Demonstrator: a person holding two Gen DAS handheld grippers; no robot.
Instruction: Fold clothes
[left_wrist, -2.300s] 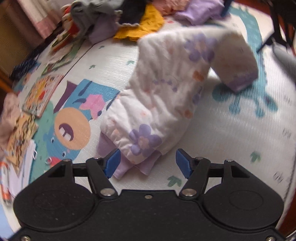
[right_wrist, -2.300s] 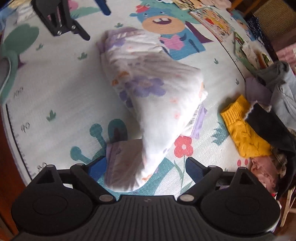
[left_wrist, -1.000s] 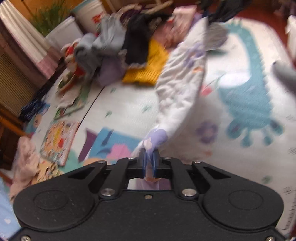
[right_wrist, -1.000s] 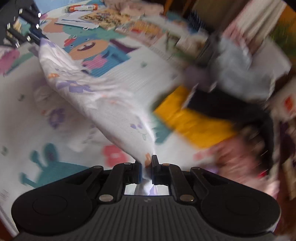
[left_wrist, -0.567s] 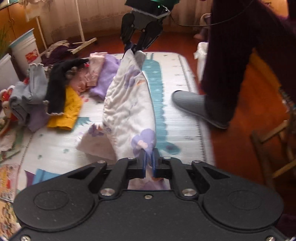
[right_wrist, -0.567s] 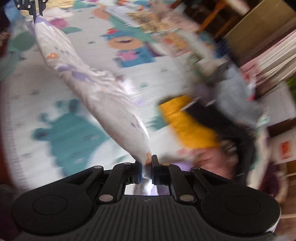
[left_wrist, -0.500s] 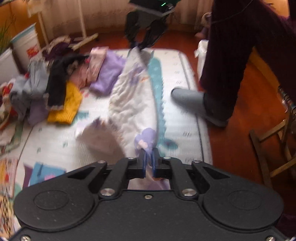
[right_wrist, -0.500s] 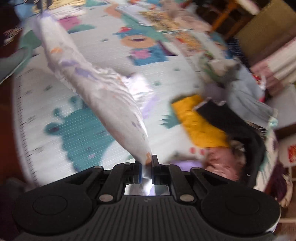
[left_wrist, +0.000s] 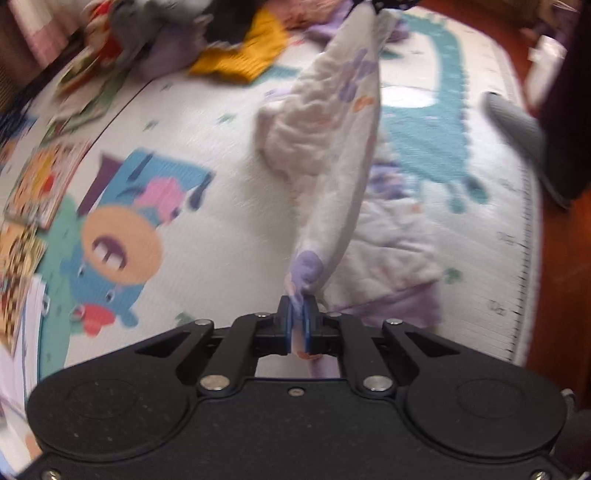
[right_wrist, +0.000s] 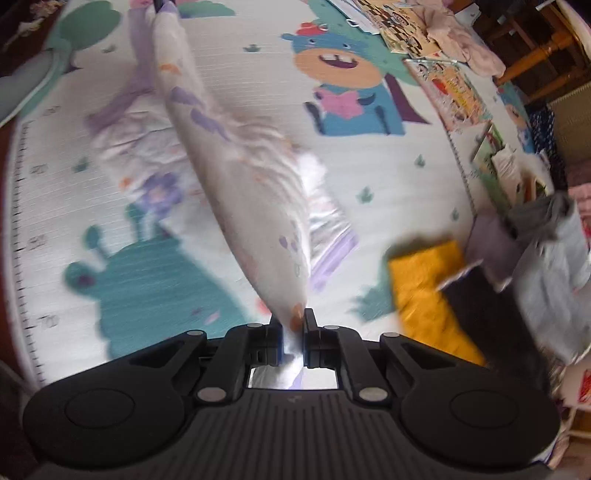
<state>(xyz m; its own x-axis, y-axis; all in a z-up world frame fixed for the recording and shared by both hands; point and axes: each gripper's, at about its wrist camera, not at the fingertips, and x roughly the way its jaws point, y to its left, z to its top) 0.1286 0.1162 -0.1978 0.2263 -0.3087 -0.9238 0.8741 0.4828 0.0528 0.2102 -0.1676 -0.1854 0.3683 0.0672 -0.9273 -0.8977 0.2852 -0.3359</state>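
A white quilted garment with purple flowers (left_wrist: 340, 122) (right_wrist: 236, 173) hangs stretched between my two grippers above the play mat (left_wrist: 221, 177). My left gripper (left_wrist: 298, 325) is shut on one purple-trimmed end. My right gripper (right_wrist: 291, 336) is shut on the other end. The garment's lower part with a purple hem (left_wrist: 391, 295) drags on the mat. In the left wrist view the right gripper (left_wrist: 391, 3) shows at the top edge, gripping the far end. In the right wrist view the left gripper (right_wrist: 159, 4) is barely visible at the top. Both views are blurred by motion.
A pile of clothes lies at the mat's far side: a yellow knit (left_wrist: 247, 48) (right_wrist: 428, 280), grey (right_wrist: 554, 266), black and purple items. Picture books (left_wrist: 40, 181) (right_wrist: 454, 88) line one edge. A grey slipper and dark trouser leg (left_wrist: 517, 125) stand on the wooden floor.
Both grippers closed on the garment's ends, lifted it off the mat and stretched it out. In the last half second both have come down toward the mat, and the garment's lower part now trails on it.
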